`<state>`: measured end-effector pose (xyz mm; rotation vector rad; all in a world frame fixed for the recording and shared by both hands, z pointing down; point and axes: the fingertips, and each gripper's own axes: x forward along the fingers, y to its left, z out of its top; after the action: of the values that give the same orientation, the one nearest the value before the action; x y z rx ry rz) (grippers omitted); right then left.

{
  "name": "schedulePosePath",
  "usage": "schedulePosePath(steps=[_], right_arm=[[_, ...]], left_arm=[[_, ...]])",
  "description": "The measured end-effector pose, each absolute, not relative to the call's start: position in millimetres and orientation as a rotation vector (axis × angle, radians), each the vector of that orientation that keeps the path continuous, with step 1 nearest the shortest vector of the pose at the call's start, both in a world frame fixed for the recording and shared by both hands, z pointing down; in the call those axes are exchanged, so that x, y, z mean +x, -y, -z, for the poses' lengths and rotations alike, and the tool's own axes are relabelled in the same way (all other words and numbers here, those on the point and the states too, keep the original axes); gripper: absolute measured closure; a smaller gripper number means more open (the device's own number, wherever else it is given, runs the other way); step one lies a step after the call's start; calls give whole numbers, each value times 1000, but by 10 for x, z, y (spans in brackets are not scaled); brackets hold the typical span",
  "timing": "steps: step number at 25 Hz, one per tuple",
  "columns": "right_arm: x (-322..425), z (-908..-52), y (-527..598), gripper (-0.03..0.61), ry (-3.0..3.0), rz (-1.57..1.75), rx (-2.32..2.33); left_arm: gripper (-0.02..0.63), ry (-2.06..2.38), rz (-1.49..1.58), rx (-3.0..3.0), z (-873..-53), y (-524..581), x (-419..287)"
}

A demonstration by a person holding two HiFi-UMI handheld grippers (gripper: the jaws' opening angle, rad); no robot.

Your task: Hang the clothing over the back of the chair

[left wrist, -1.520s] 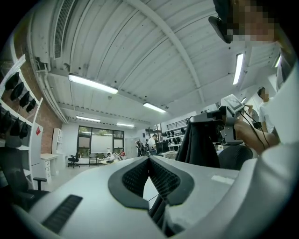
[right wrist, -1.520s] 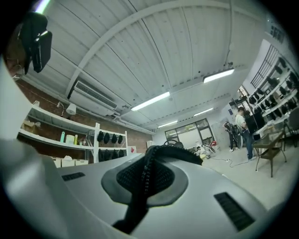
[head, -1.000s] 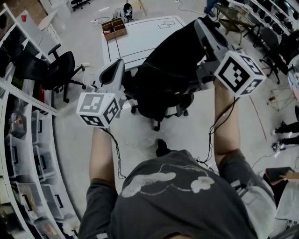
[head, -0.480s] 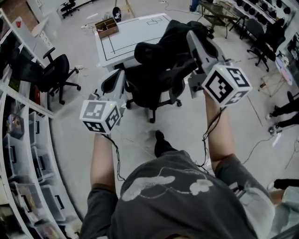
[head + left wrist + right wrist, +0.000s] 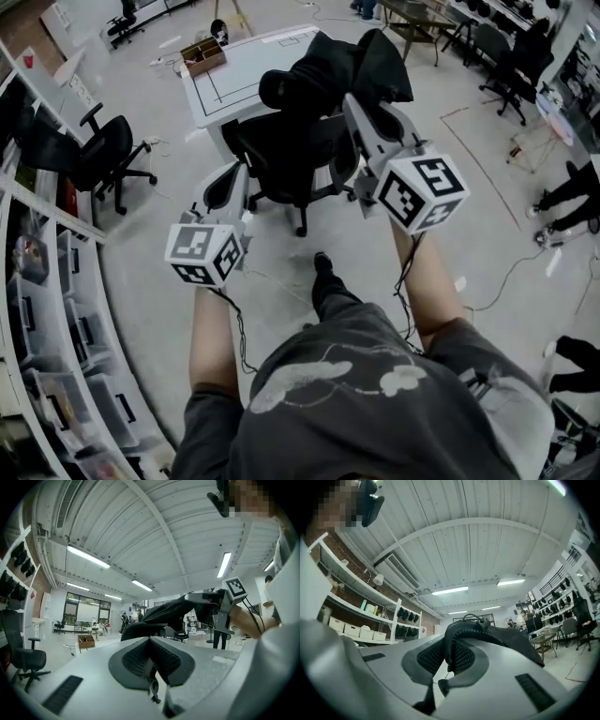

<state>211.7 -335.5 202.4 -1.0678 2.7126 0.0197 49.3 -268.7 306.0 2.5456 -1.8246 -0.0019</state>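
Our right gripper (image 5: pixel 449 654) clamps the clothing (image 5: pixel 330 64) over the chair (image 5: pixel 291 161) top. Our left gripper (image 5: pixel 150 662), beside the chair, seems pinched shut on its edge.

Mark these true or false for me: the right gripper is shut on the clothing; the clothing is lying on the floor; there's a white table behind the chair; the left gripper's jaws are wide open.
1. The right gripper is shut on the clothing. True.
2. The clothing lies on the floor. False: it is held up at the top of the chair.
3. A white table stands behind the chair. True.
4. The left gripper has its jaws wide open. False: its jaws are together, with a thin dark strip and a zip pull caught between them.
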Motion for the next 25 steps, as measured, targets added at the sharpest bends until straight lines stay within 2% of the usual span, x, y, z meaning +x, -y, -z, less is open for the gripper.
schedulePosePath(steps=[11, 18, 25], right_arm=[[2153, -2694, 3019, 578, -2788, 66, -1105], [1851, -2880, 2639, 578, -2870, -7, -988], [2083, -3059, 2788, 571, -2811, 159, -952]], left_arm=[[612, 1751, -19, 2546, -3291, 2446, 676], [612, 1731, -18, 2519, -3428, 2481, 752], [612, 1713, -46, 2475, -3598, 2494, 978]])
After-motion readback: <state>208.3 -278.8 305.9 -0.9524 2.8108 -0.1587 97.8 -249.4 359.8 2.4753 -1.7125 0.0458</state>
